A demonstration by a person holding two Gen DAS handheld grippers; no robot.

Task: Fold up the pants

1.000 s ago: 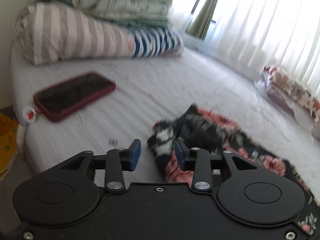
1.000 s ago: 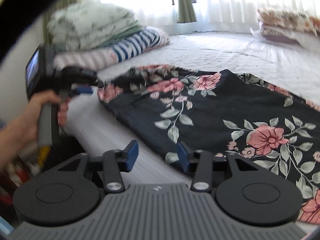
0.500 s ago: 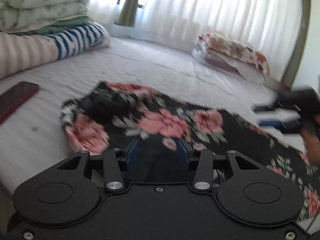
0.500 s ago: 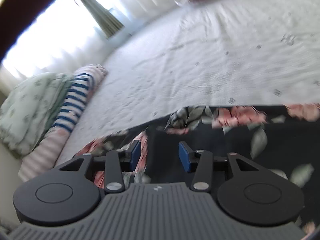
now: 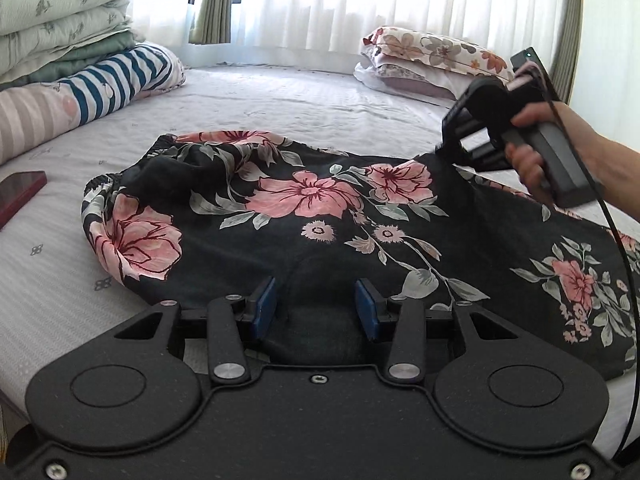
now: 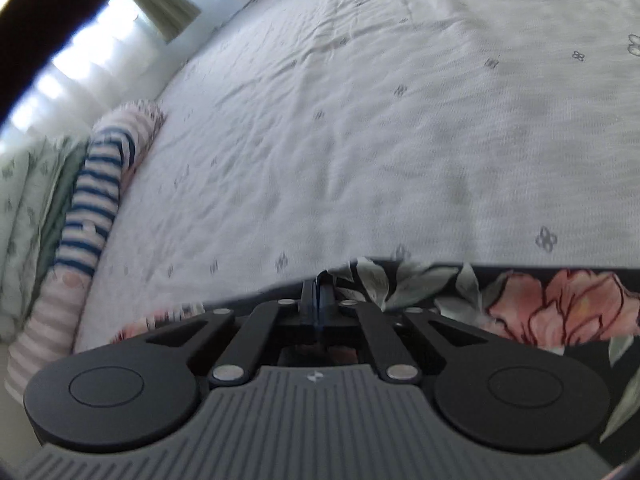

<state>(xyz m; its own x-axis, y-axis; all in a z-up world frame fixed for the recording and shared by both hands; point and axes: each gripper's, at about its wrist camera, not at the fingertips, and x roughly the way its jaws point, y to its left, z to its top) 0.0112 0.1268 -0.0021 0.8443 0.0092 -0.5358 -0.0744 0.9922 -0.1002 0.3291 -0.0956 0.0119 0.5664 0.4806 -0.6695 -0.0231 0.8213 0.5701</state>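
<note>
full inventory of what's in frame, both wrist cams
pants: 1, black with pink flowers, spread on the bed near the front edge
bed: 1, white sheet with small grey motifs, fills both views
phone: 1, red case, on the sheet at the left edge
bedding stack: 1 pile, pale green floral quilts over a striped bolster, far left
pillows: 2 stacked, floral over white, far right
curtains: white sheer with an olive drape, behind the bed
left gripper: black, blue pads, jaws apart over a bump of pants fabric, pads not pressing it
right gripper: black, shut on the far edge of the pants
hand: 1, holds the right gripper's handle
</note>
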